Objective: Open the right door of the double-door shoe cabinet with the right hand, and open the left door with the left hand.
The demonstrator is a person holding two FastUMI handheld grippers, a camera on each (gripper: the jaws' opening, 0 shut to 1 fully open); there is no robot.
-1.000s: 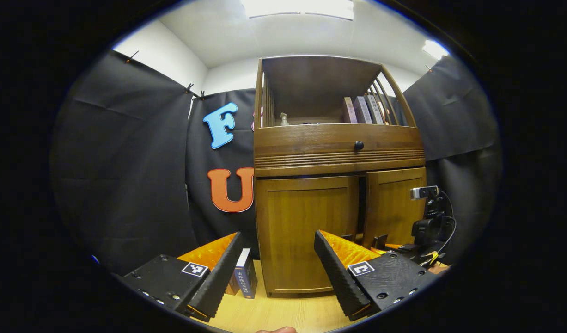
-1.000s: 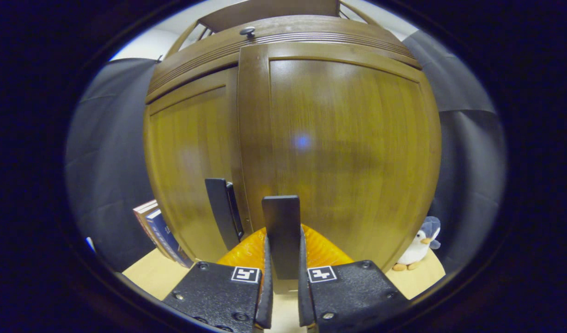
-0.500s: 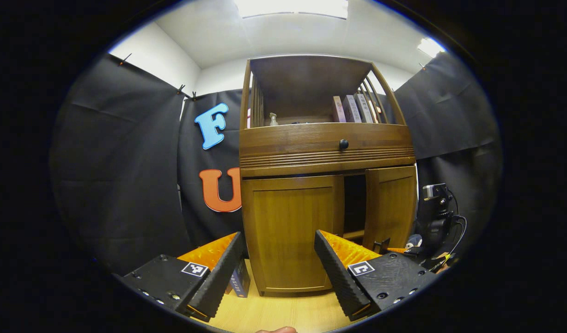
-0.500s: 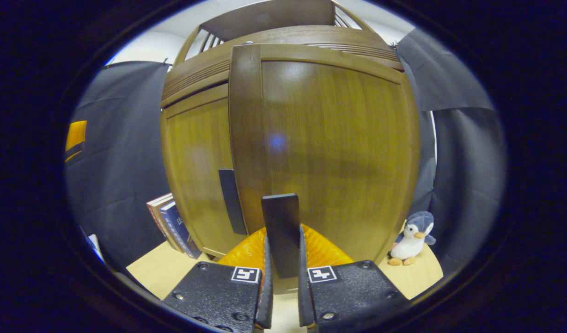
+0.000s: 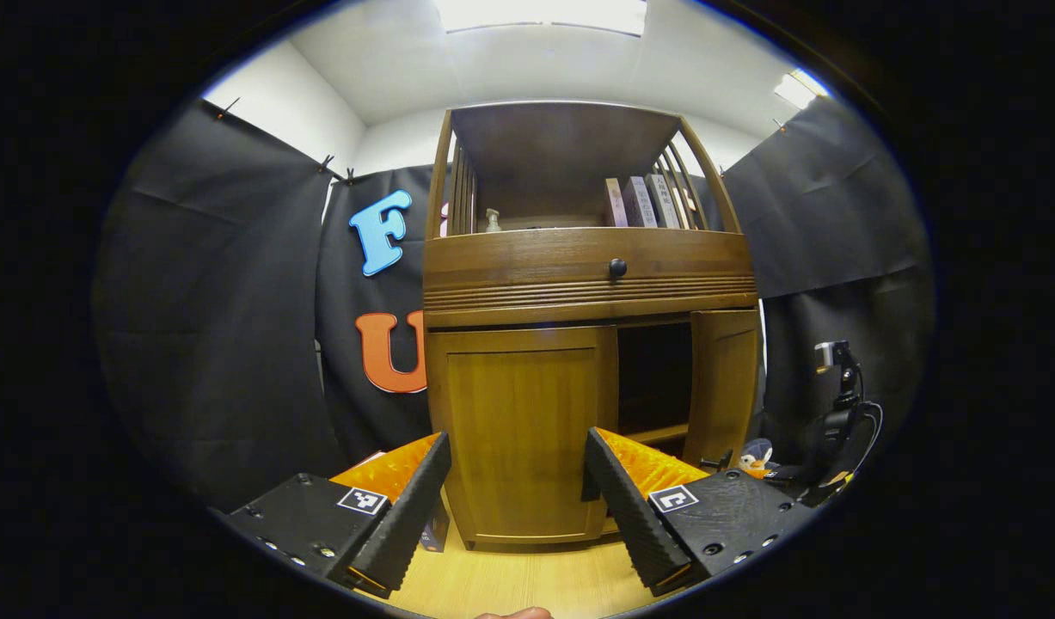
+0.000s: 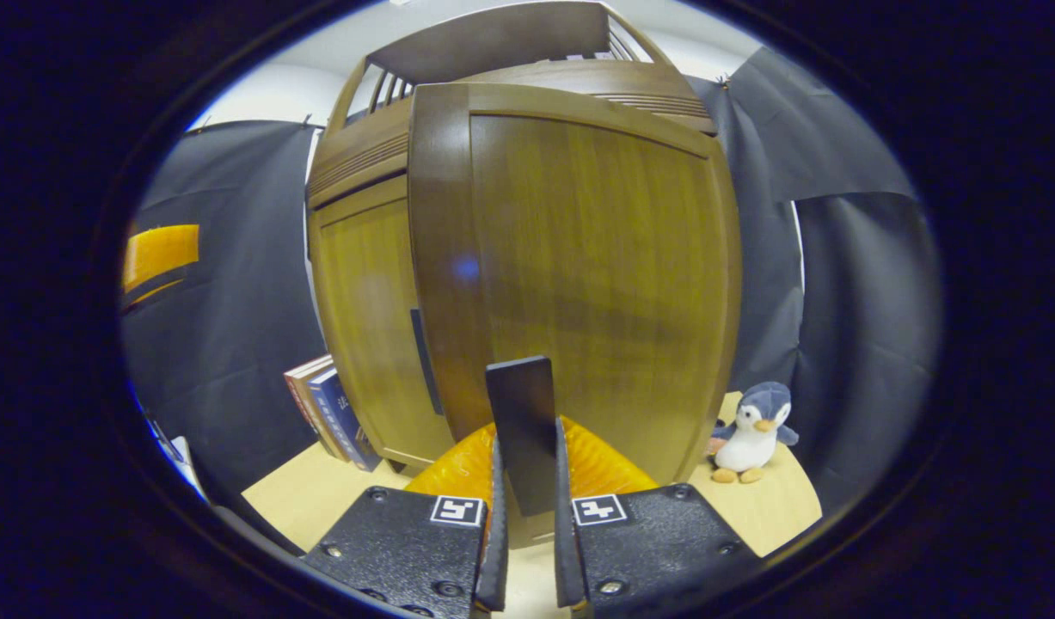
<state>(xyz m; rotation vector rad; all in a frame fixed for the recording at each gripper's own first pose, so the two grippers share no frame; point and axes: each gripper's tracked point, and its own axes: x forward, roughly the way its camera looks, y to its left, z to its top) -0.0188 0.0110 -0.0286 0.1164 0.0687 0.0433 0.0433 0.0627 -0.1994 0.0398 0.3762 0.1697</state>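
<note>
Wooden right door (image 6: 579, 275) swung ajar, right gripper (image 6: 527, 516) pinching its handle (image 6: 520, 430); left gripper (image 5: 517, 499) spread.

place: recording booth, probably a lab | cues: black cloth walls (image 5: 217, 327), mounted camera (image 5: 832, 354), ceiling light panels (image 5: 540, 13)

Right door (image 5: 723, 378) swung wider (dark gap beside left door (image 5: 527, 430) grew), right gripper (image 6: 527, 516) clamping handle (image 6: 520, 430).

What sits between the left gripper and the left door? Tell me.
In the left gripper view, bare wooden floor lies between the open left gripper and the closed left door.
</note>
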